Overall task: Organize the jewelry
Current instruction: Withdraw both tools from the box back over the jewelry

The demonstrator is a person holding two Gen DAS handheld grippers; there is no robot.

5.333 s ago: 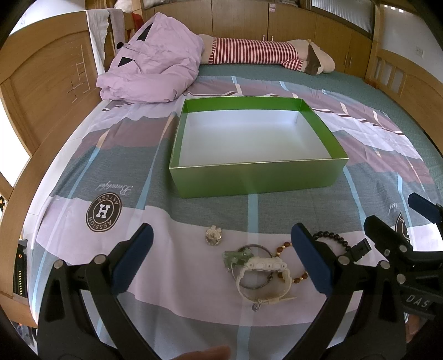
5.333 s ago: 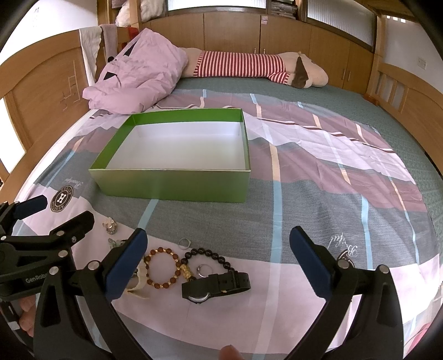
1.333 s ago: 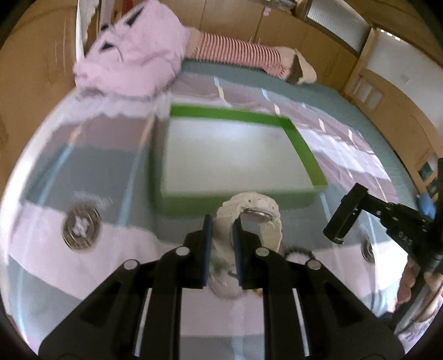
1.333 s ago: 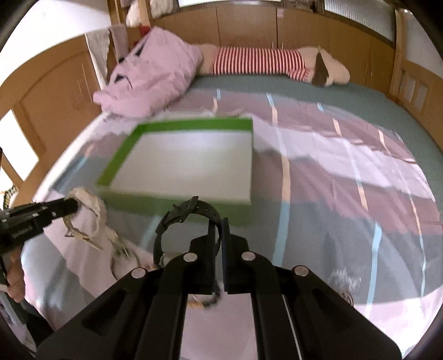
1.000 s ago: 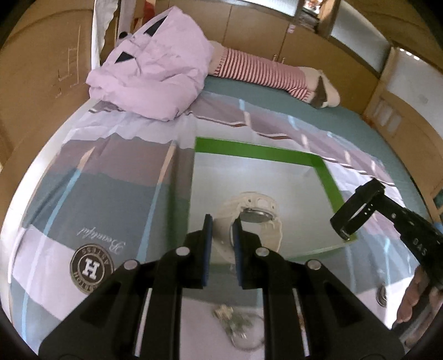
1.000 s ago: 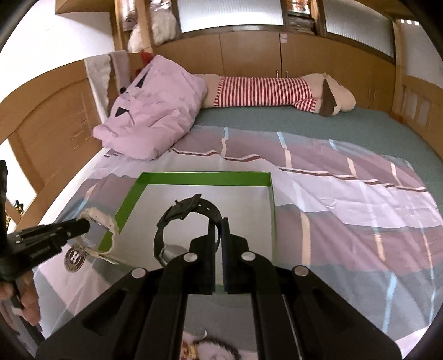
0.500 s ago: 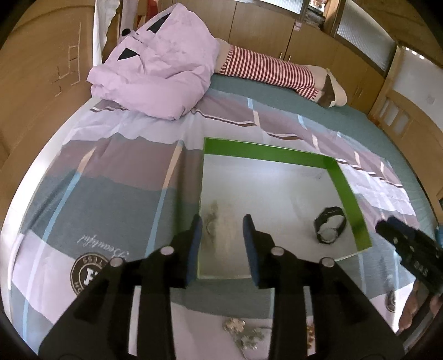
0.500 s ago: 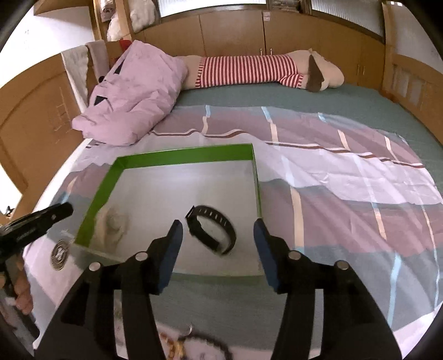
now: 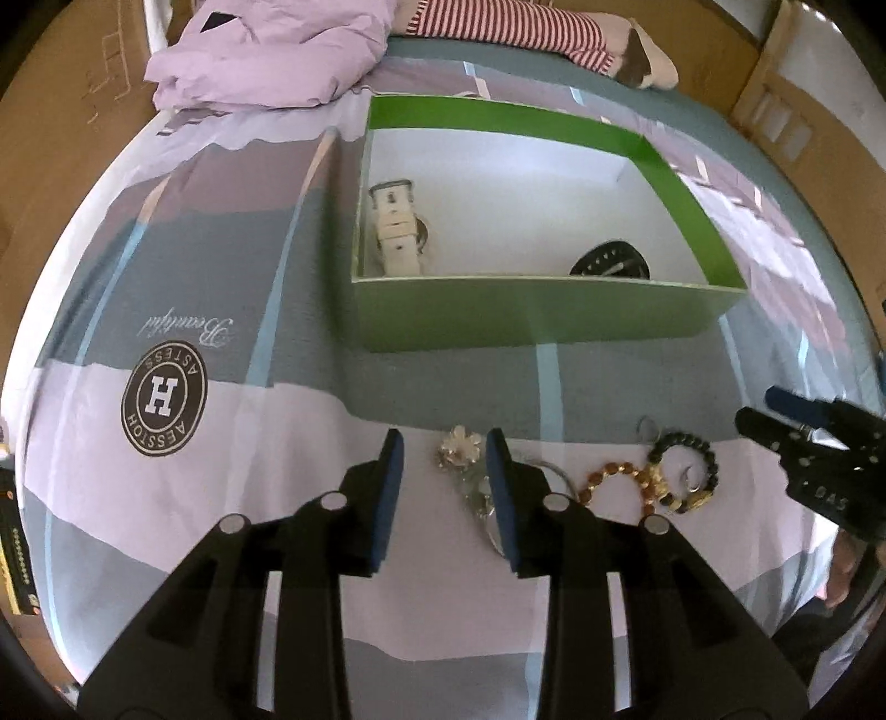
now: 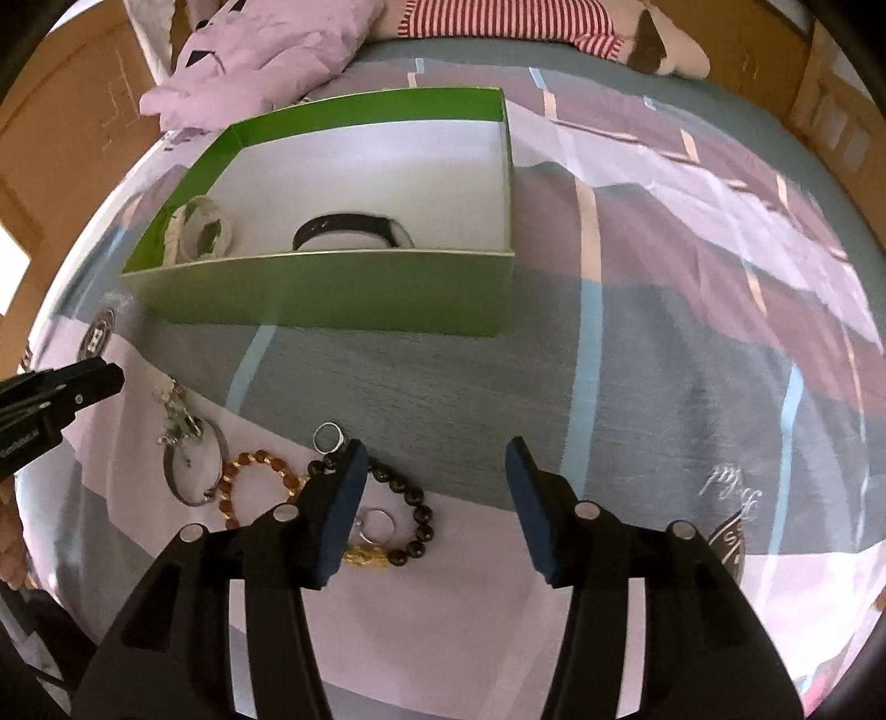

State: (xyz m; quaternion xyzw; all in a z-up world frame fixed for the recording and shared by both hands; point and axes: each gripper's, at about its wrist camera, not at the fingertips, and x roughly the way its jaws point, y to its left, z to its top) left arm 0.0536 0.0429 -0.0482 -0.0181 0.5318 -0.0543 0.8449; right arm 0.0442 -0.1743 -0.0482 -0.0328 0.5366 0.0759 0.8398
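Bed: we see a patchwork bedsheet in lilac, grey and plum, a rumpled pink quilt at the head, and a striped plush toy beside it.
Box: green box with a white inside, standing on the sheet ahead of both tongs.
In the box: white watch by the left wall; black watch near the front wall, further right. The two are apart.
Loose jewelry: on the lilac strip in front of the box we note a flower brooch, a silver bangle, an amber bead bracelet, a black bead bracelet with a gold charm, and two rings.
Left tongs: narrow gap, holding nothing, low over the brooch.
Right tongs: wide apart, empty, over the black bead bracelet.
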